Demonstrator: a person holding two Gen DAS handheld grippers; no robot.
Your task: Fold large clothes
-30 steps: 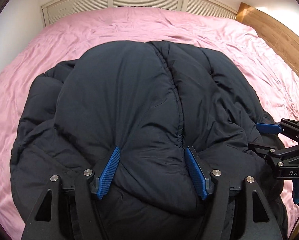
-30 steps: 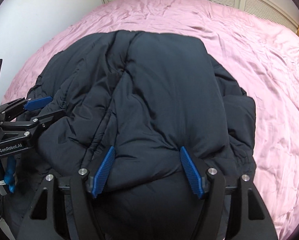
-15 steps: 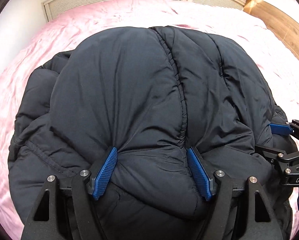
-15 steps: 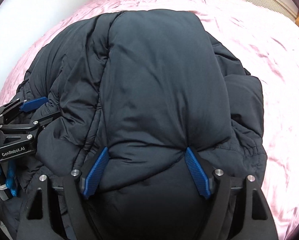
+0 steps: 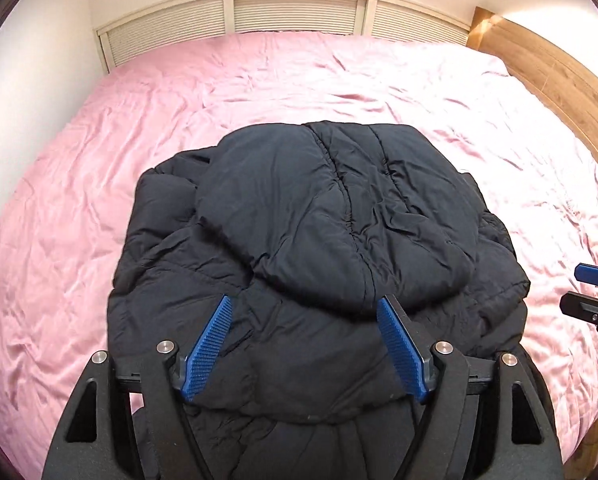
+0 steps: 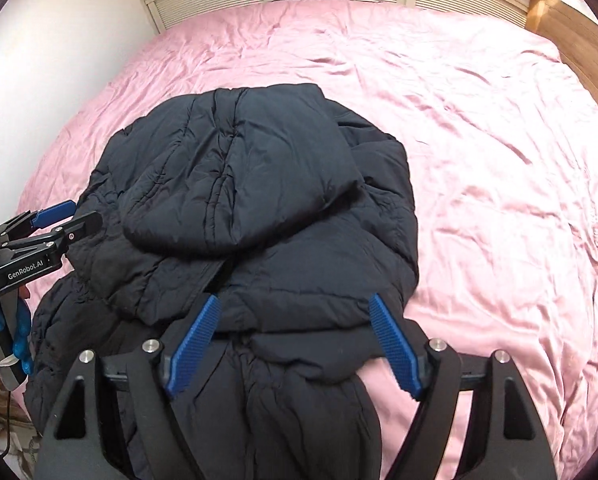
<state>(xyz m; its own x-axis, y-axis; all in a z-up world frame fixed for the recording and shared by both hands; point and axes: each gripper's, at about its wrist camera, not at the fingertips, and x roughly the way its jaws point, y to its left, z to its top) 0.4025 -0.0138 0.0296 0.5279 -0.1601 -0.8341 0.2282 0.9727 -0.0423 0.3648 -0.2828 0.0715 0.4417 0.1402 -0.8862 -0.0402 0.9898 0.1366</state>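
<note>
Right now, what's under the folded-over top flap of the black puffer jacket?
Under the flap lies the rest of the black puffer jacket, bunched on the pink bedsheet. Whatever sits beneath the flap's middle is covered. Both tongs are open, gripping nothing.

A home bedroom, shown by a wide bed (image 5: pixel 139 160) under a pink satin sheet (image 6: pixel 479 160), slatted white headboard (image 5: pixel 295 12), wooden side panel (image 5: pixel 559 80), plain white walls (image 6: pixel 59 40)

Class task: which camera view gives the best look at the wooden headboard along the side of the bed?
The left wrist view. There the long light-brown wooden headboard runs down the right side beside the pink satin bedsheet. The right wrist view catches only a short corner of it at the upper right edge.
</note>
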